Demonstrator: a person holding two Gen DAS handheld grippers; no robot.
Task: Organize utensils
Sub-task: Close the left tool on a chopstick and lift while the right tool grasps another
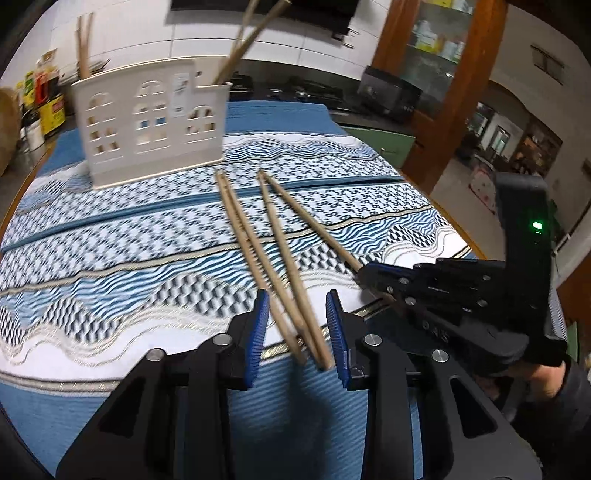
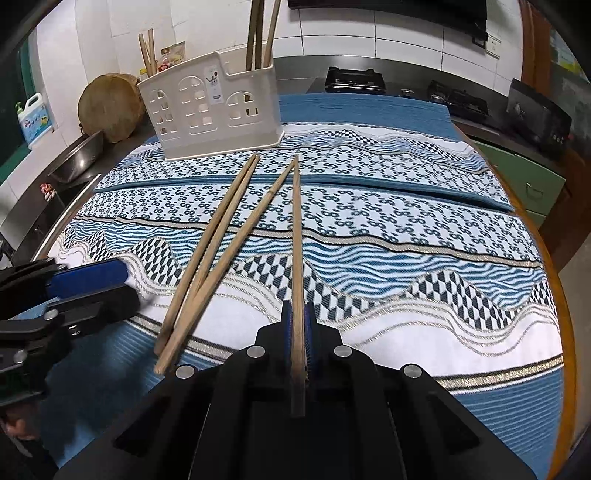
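Your right hand-held gripper [image 2: 297, 325] is pinching one wooden chopstick [image 2: 296, 236] near its thick end, the thin tip pointing toward the white utensil holder [image 2: 214, 110] at the far side of the desk [image 2: 424, 206]. Lift it level before you swing, so the tip does not drag across the patterned cloth, then stand it upright over the holder's right compartment, where other chopsticks [image 2: 258, 33] already stand, and let go only once the tip is inside. Your left hand-held gripper [image 1: 297, 328] is spread wide around the near ends of the three loose chopsticks [image 1: 273, 251] lying in front of the holder; pick one only, since two of them lie side by side and the third crosses their near ends. The right wrist view shows the pinch plainly, with the stick running back between the pads; the left wrist view is motion-blurred, so the right gripper's grip there is probably hidden behind its own body. Only the left view shows the open gap straddling those ends.
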